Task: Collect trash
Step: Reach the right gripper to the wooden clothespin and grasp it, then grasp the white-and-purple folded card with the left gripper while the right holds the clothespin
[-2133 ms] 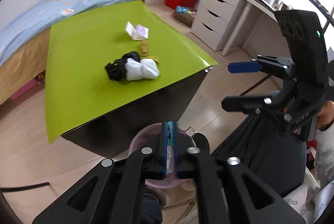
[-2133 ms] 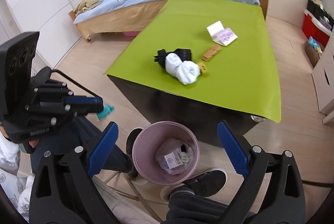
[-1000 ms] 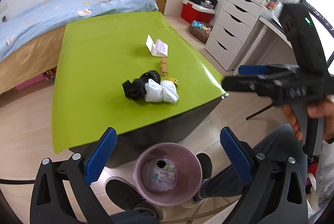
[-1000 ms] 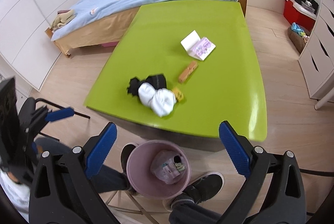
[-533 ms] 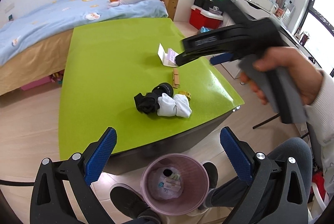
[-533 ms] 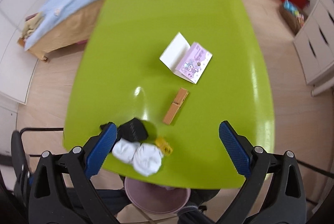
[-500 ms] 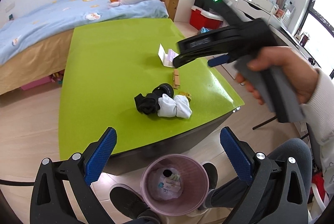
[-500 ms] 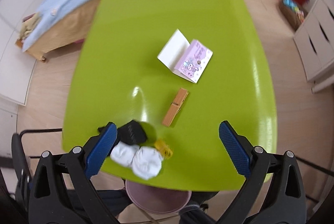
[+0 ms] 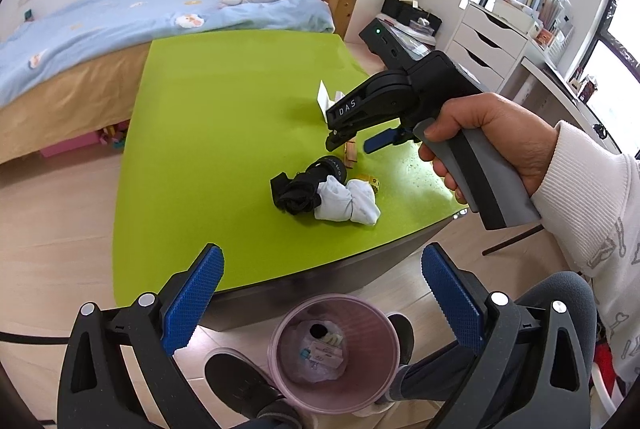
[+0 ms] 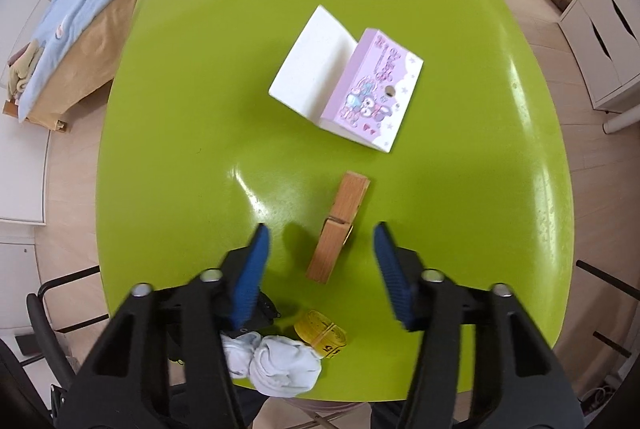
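Evidently our right gripper [image 10: 320, 261], jaws wide and empty, hovers over the small wooden clothespin [image 10: 338, 227] lying flat on the glossy lime-green table [image 10: 192, 133], a light, stiff thing we judge best pinched across its narrow sides, while our left gripper [image 9: 320, 299] hangs spread over the pink waste bin [image 9: 276, 345].

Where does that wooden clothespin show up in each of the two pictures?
Left wrist view: clothespin right of centre, partly hidden by the right hand-held gripper.
Right wrist view: clothespin just below centre, between the open fingers.
Shared landmark: white socks, nearer the table's front edge.
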The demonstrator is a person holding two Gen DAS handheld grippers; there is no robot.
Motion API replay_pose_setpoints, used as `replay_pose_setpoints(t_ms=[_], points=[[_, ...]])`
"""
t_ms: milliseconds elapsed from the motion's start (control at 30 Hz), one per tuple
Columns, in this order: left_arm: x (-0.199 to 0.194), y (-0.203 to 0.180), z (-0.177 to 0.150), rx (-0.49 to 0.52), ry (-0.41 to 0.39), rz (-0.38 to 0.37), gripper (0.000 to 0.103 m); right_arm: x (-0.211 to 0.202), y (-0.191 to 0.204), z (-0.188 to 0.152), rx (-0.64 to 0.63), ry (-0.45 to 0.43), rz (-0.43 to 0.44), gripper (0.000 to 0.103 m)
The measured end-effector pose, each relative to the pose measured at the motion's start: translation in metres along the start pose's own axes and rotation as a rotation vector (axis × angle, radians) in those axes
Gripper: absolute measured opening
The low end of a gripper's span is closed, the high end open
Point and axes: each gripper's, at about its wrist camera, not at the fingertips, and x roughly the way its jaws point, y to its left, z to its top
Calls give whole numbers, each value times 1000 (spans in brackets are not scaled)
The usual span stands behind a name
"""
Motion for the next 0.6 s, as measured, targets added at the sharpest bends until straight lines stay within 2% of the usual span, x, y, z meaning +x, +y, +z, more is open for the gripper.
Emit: replay_pose_setpoints(t_ms=[167, 400, 600], points=[[0, 0, 2, -2, -1, -4, 95, 2, -2, 0, 3, -10, -9, 17], [0, -1, 10, 8, -8, 8, 95, -13, -10, -7, -31, -43, 29, 13], [4, -5, 36, 48, -13, 25, 95, -38, -16, -24, -96, -92, 49, 13]])
